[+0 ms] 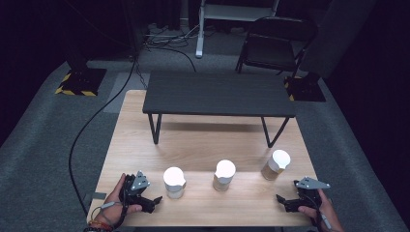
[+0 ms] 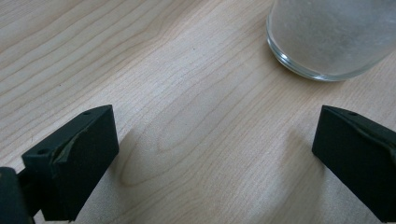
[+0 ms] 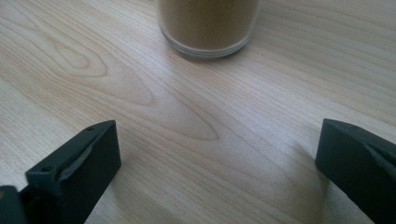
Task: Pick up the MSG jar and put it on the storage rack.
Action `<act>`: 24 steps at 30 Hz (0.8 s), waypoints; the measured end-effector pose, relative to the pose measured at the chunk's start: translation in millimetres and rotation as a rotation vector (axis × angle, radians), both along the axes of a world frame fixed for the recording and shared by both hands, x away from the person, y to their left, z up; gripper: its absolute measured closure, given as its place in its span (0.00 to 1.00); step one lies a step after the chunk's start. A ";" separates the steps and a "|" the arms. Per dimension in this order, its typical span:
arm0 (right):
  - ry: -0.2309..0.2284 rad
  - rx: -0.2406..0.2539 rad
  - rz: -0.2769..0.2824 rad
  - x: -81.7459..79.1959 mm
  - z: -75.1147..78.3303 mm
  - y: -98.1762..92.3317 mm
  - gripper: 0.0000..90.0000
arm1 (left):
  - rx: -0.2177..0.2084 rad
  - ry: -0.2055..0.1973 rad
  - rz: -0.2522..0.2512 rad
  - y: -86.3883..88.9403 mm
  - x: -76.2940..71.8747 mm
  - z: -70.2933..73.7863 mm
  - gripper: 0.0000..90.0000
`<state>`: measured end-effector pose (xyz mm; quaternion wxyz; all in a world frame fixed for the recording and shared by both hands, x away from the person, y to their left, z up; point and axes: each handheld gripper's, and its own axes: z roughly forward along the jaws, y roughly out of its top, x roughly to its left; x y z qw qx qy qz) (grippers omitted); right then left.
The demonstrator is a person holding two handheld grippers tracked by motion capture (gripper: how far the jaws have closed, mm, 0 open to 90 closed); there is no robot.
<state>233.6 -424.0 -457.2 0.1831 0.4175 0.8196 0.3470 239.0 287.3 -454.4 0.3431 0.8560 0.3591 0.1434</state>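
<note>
Three white-lidded glass jars stand in a row on the near part of the wooden table. The left jar holds a pale white powder, the middle jar and the right jar a brown one. My left gripper rests open near the front edge, just left of the left jar. In the left gripper view the white-filled jar's base sits ahead and to the right, beyond the jaws. My right gripper is open at the front right. A brown-filled jar base stands ahead of its jaws.
A low dark bench-like table on black legs stands across the far half of the wooden top. Behind it on the grey floor are a folding chair, cables and equipment bases. Bare wood lies between jars and front edge.
</note>
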 end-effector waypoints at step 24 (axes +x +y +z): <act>0.000 0.000 -0.001 -0.2 -0.1 0.1 0.00 | -0.080 -0.080 -0.033 -1.0 -21.3 12.8 0.02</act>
